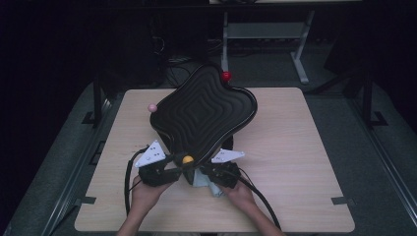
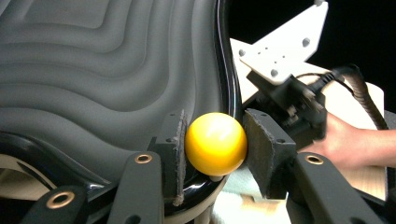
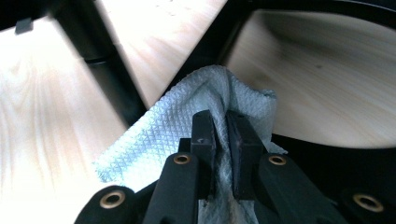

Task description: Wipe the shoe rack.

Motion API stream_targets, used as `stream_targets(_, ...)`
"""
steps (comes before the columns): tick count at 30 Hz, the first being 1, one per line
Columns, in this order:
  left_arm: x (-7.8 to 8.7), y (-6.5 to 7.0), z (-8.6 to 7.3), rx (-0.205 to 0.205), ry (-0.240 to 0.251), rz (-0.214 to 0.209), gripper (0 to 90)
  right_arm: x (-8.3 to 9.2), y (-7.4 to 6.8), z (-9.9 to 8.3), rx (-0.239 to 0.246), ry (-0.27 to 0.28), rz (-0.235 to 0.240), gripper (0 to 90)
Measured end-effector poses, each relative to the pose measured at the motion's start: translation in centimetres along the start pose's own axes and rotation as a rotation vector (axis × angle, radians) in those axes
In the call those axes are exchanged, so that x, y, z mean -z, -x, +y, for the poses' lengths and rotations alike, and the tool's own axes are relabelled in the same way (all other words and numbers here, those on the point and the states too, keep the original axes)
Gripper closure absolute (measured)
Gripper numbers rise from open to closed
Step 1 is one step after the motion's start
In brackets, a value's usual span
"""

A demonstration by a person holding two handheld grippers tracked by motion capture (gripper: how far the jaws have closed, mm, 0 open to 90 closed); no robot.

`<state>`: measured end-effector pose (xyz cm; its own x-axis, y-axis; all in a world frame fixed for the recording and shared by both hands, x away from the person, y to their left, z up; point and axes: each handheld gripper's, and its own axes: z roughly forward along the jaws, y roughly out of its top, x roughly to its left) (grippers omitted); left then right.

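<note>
A black, wavy-ribbed tray point(image 1: 201, 113) stands tilted up over the wooden table point(image 1: 295, 147). It carries ball knobs on its rim: red point(image 1: 226, 76) at the far end, pink point(image 1: 152, 107) at the left, yellow point(image 1: 187, 159) at the near end. My left gripper point(image 1: 183, 166) is shut on the yellow ball point(image 2: 215, 143), with both pads pressed on its sides beside the tray's ribbed face point(image 2: 93, 70). My right gripper point(image 3: 220, 126) is shut on a white waffle-weave cloth point(image 3: 154, 135), which bunches up between its jaws. That cloth point(image 1: 209, 186) hangs just under the tray's near edge.
Bare tabletop point(image 3: 46, 116) lies to the left and right of the tray. A person's hands come in at the near edge of the table. Beyond the far edge stand a metal table frame point(image 1: 300, 54) and dark floor with cables.
</note>
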<state>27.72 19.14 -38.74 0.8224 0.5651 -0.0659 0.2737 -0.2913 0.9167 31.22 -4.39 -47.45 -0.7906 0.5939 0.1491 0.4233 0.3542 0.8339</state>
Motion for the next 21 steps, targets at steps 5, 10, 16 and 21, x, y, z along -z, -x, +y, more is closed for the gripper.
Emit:
stream_targets(5,0.0,0.0,-0.1,0.001,0.003,0.000,60.0,0.7,1.6,0.1,-0.014,-0.005,-0.059,81.9)
stream_targets(10,0.2,-0.2,0.0,0.002,-0.001,0.009,60.0,1.0,1.9,-0.2,-0.027,-0.001,-0.062,82.0)
stream_targets(16,0.4,-0.4,-0.1,0.006,-0.001,0.011,60.1,1.2,2.5,0.0,-0.021,-0.007,-0.091,81.9)
stream_targets(21,0.5,-0.5,-0.1,0.006,-0.003,0.015,60.1,1.6,3.1,-0.3,-0.051,0.004,-0.110,81.9)
